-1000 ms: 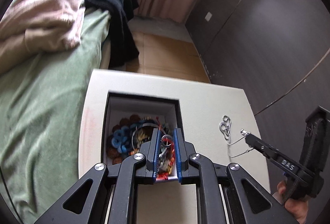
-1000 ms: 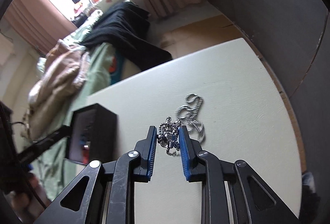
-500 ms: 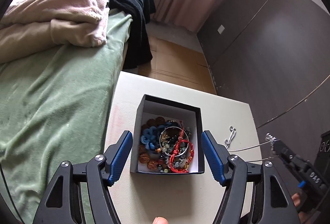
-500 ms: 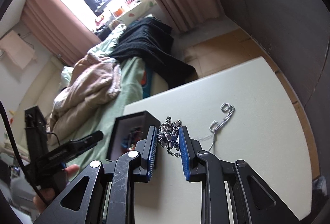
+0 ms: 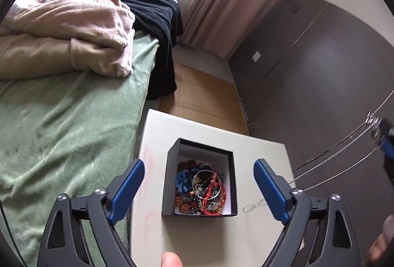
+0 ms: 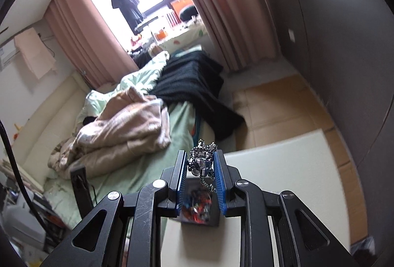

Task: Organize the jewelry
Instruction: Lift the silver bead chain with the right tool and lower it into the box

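**Necklace lifted, box waiting**

We judge the task well along. The black jewelry box (image 5: pixel 199 180) on the white table (image 5: pixel 256 153) already holds a heap of beaded bracelets (image 5: pixel 200 189), blue, red and brown, with a silver bangle among them. Our left gripper (image 5: pixel 199 189) has just been opening; its jaws now stand spread wide to either side of the box, nothing between its pads. Our right gripper (image 6: pixel 201 177) pinches the silver necklace (image 6: pixel 202 161) by its beaded cluster, held above the box, while its chain (image 5: pixel 339 158) trails down to the table. What remains, we think, is lowering it in. We can read no writing or brand anywhere.
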`<action>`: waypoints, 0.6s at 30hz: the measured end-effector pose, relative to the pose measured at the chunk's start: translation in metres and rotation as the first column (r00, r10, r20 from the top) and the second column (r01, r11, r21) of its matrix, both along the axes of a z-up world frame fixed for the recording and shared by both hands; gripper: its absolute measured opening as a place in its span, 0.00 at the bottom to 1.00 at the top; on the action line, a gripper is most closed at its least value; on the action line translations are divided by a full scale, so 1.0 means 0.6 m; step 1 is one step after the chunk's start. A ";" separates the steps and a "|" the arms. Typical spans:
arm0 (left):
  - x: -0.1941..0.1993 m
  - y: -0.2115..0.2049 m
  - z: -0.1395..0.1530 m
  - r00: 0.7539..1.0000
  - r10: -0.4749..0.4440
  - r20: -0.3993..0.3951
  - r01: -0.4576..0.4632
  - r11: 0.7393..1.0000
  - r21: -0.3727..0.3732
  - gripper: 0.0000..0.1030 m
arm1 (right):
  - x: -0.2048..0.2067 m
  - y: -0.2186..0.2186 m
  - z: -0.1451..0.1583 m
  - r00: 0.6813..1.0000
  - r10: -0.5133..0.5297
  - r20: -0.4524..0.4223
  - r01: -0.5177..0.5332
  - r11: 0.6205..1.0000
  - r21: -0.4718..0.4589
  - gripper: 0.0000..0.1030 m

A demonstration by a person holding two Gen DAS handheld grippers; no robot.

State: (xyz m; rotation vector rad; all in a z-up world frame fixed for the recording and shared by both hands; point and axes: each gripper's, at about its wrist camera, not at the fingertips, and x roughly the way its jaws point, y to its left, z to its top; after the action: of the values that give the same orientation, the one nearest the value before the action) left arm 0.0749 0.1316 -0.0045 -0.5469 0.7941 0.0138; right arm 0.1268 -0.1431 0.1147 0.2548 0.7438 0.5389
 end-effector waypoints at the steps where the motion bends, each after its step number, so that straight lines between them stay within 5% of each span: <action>1: -0.001 0.004 0.003 1.000 0.000 0.009 0.000 1.000 0.000 0.92 | -0.002 0.005 0.017 1.000 0.001 0.015 -0.001 1.000 0.001 0.22; 9: -0.016 0.036 0.023 0.996 0.043 0.076 -0.044 0.999 0.005 0.99 | -0.019 0.068 0.104 0.994 0.050 0.094 -0.048 0.999 -0.025 0.22; 18: -0.036 0.084 0.041 0.978 0.141 0.155 -0.148 0.989 0.029 0.99 | -0.009 0.148 0.105 0.988 0.113 0.106 -0.109 0.993 -0.044 0.22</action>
State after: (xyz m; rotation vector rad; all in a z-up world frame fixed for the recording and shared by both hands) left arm 0.0534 0.1818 0.0199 -0.5593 0.6021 0.1207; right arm 0.1212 -0.0545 0.1779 0.1477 0.6648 0.6385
